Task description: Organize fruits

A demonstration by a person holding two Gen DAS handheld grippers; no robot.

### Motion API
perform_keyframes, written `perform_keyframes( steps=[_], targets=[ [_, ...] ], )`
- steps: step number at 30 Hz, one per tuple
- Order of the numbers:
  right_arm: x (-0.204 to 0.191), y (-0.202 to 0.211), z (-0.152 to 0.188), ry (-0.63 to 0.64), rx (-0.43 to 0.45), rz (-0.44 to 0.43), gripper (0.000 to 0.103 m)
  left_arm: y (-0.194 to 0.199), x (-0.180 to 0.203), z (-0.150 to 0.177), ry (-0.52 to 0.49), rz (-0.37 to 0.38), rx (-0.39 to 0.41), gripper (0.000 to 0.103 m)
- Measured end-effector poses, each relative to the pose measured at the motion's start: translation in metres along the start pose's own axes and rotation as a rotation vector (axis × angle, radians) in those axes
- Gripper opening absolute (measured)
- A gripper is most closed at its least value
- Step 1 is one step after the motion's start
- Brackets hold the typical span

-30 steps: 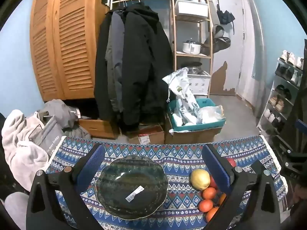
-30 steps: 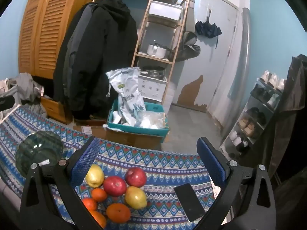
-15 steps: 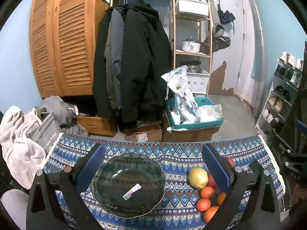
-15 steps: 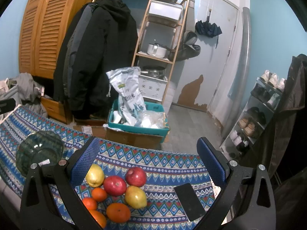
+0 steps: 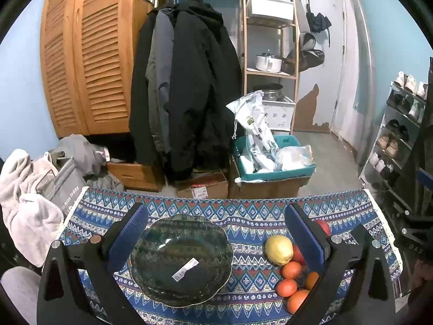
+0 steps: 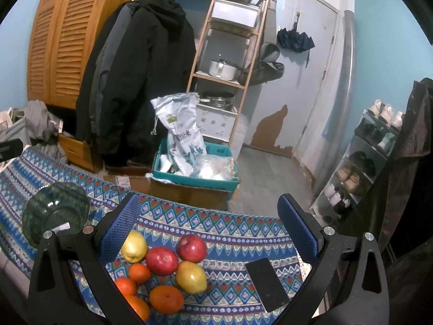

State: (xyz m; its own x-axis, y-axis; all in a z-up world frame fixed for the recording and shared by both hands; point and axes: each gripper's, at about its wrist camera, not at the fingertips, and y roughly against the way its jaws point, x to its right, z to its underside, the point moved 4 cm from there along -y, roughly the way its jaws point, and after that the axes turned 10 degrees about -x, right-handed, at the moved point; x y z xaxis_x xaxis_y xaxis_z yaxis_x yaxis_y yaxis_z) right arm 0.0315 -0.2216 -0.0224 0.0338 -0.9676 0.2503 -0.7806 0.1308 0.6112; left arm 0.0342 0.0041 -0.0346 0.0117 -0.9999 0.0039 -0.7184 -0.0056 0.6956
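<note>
With both the left gripper (image 5: pixel 215 237) and right gripper (image 6: pixel 208 227) held wide and empty, the clustered fruit (image 6: pixel 162 261) could be knocked rolling toward the phone (image 6: pixel 266 284) instead of reaching the green glass bowl (image 5: pixel 181 258).

We face a cluttered room with pale blue walls (image 5: pixel 19 86). At far left stands a wooden louvred wardrobe (image 5: pixel 89 62), and beside it dark coats (image 5: pixel 186 92) hang from a rail. Right of the coats rises a wooden shelf unit (image 5: pixel 270 54) holding a white pot (image 5: pixel 268 62). A pale door (image 6: pixel 305 81) with peeling paint low down sits further right, with a folded umbrella (image 6: pixel 295 42) hanging on it. On the grey floor (image 5: pixel 333 157) we see a teal crate (image 5: pixel 273 168) of bags on cardboard boxes. A shoe rack (image 6: pixel 362 162) lines the right wall.
</note>
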Motion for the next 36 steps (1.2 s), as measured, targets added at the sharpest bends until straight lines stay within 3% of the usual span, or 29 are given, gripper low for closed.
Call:
perform_keyframes(
  steps=[36],
  targets=[
    [-0.0023,-0.0016,0.001,0.004,-0.007,0.0,0.1,-0.0037,0.0053,0.003,-0.006,0.012,-0.008,0.101]
  ],
)
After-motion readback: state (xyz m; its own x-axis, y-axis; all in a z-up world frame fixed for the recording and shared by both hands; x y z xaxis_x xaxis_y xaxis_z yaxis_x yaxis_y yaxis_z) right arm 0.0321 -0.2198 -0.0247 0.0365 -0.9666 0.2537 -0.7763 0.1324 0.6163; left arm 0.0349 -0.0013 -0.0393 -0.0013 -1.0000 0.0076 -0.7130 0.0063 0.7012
